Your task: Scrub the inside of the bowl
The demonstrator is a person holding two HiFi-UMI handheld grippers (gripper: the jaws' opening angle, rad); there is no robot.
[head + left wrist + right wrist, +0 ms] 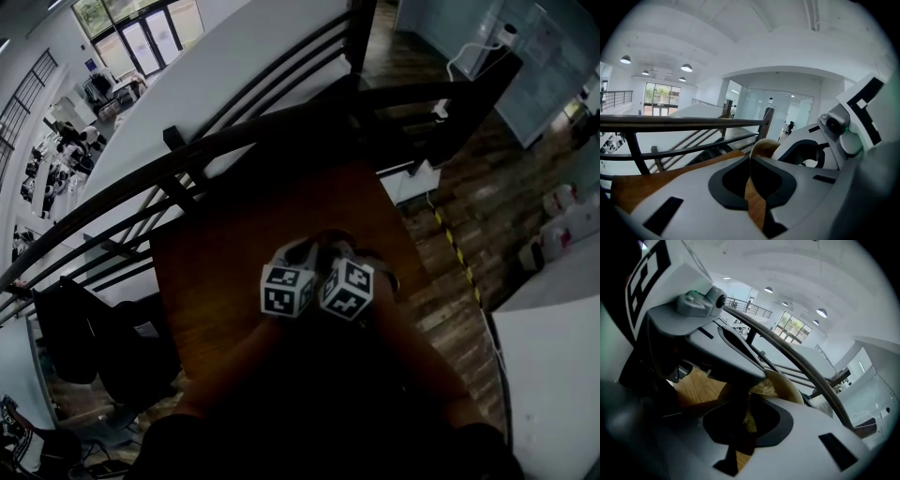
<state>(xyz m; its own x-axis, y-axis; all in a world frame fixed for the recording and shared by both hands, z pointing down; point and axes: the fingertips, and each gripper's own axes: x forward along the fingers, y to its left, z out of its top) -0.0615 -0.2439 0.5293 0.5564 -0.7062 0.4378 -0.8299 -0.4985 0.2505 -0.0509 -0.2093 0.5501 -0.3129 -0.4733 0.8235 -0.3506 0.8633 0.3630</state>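
Note:
In the head view both grippers hang close together over a brown wooden table (216,272), and their marker cubes hide the bowl. My left gripper (751,161) is shut on the thin rim of a light wooden bowl (765,146), whose edge runs upright between the pads. My right gripper (749,416) is shut on a tan fibrous scrubber (761,389) that lies inside the bowl (790,385), against its inner wall. The left gripper's body (693,301) sits just above and left of the right jaws. In the head view the left gripper (302,251) and right gripper (349,251) almost touch.
A dark curved railing (187,159) runs just beyond the table's far edge, with an open floor far below it. Wood flooring (487,197) lies to the right, and a white counter (562,356) stands at the lower right. The person's dark sleeves fill the bottom of the head view.

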